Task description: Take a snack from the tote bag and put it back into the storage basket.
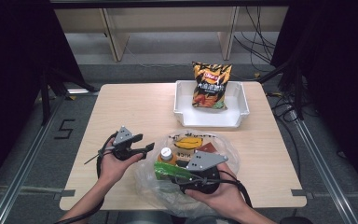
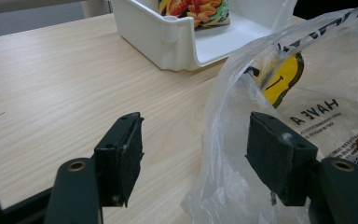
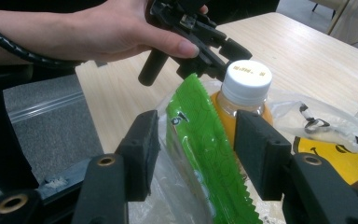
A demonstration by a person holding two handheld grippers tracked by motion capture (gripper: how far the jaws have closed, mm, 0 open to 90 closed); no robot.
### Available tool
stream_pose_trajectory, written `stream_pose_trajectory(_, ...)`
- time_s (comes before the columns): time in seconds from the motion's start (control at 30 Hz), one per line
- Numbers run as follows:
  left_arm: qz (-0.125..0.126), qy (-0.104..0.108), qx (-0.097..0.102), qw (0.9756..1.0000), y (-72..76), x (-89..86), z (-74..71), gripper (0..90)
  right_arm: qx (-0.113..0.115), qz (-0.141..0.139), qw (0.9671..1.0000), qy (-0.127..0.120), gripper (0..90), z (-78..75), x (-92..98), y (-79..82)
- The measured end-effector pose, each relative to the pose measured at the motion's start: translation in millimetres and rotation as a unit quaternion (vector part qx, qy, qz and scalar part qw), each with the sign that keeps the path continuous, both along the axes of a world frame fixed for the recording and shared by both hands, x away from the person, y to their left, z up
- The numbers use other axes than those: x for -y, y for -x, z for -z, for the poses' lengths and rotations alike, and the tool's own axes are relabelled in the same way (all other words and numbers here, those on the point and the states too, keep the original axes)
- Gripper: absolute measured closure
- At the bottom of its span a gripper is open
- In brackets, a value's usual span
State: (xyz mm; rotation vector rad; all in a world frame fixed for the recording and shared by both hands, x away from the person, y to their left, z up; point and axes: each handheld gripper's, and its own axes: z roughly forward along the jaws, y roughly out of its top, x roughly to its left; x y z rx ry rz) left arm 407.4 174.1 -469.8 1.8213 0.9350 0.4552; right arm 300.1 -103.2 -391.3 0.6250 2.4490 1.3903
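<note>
The table [image 1: 130, 112] in front of you is light wood, bare over its left half. Against its far edge, right of the middle, sits a white tray [image 1: 185, 114] with an orange bag of chips [image 1: 211, 85] leaning against the tray's far wall. At the near edge, in front of the tray, lies a clear plastic bag [image 1: 223, 149] printed with a yellow smiley, and this looks like the thing you are working on. Standing in its mouth are a bottle of orange juice [image 3: 242, 88] with a white cap and a green snack packet [image 3: 200, 144] leaning against it.

Your right gripper [image 3: 196, 158] is at the bag's near side, its fingers open on either side of the green packet; I cannot tell whether either pad touches it, and they are not clamped. Your left gripper [image 2: 193, 154] is just off the bag's left side, fingers open too, with the bag's loose edge rising between them, nearer the right-hand finger in the left gripper view.

My guess is that the packet is about to be pulled out. The risks I see:
- If you close the right fingers now, they may catch bag film together with the packet and drag the whole bag.
- The bottle stands touching the packet, so a sideways pull could tip it over.
- The left fingers have only thin, slack film to bite; a shallow grip may slip and leave the bag unanchored.
</note>
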Motion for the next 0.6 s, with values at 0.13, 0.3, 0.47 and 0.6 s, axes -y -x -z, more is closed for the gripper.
stream_pose_trajectory(0.13,0.002,-0.004,0.002,1.0,-0.1,-0.3,-0.1,35.4,-0.007,0.005,1.0,-0.002,50.4,3.8,-2.2,0.3)
stream_pose_trajectory(0.3,-0.001,0.0,0.0,1.0,0.1,0.0,0.0,35.4,-0.006,0.002,1.0,0.006,51.5,3.2,-1.4,-0.7)
stream_pose_trajectory(0.47,0.0,-0.001,0.0,1.0,0.0,0.0,0.0,35.5,0.001,-0.001,0.9999,0.01,52.8,4.6,-3.0,0.8)
stream_pose_trajectory(0.6,0.003,-0.002,0.001,1.0,-0.5,-0.5,0.3,35.5,0.008,0.004,0.9999,0.012,54.4,5.7,-3.6,1.2)
